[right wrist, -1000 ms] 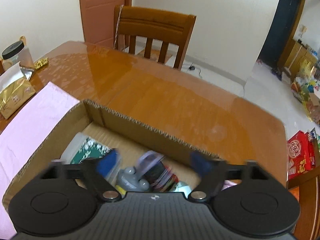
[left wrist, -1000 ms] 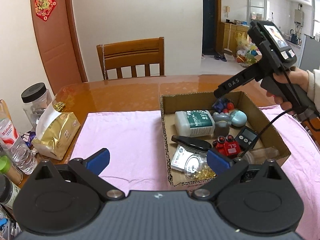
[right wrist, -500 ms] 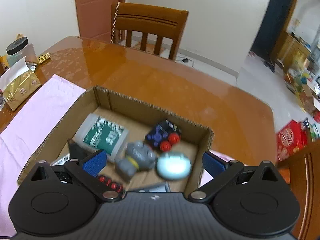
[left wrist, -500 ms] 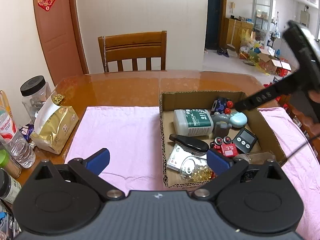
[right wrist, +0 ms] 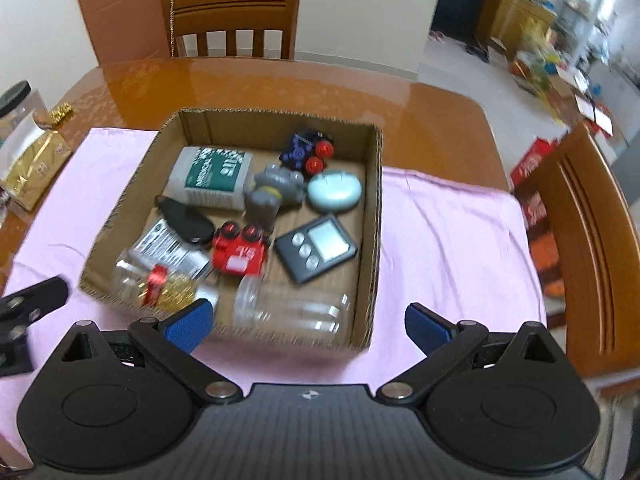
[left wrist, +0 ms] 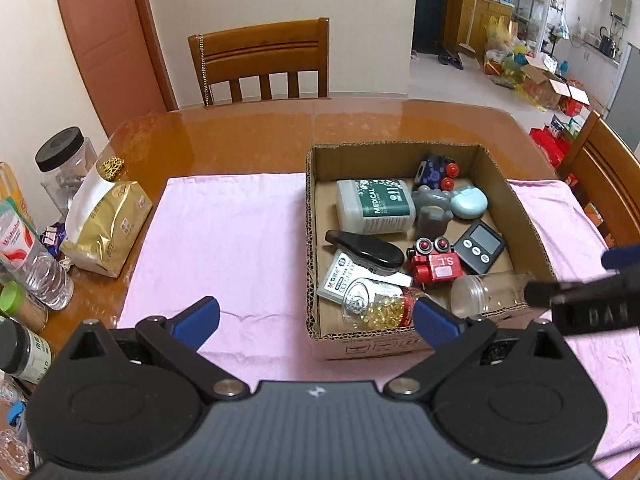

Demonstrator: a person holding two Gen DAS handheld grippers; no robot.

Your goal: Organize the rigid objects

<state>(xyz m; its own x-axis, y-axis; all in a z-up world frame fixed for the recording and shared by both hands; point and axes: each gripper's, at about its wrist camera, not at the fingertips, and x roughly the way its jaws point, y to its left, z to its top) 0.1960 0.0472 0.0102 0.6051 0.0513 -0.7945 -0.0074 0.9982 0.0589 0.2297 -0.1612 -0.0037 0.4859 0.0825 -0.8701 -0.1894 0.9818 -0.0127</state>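
Right wrist view shows the right tool (right wrist: pixel 306 326) wide open and empty, just behind the clear jar (right wrist: pixel 294 312) lying sideways in the near corner of the box (right wrist: pixel 372 216).

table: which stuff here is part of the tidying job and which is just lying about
Job: cardboard box, medical bottle, red toy car, black timer, clear jar.
Lying about: gold tissue pack, water bottle, black-lidded jar.
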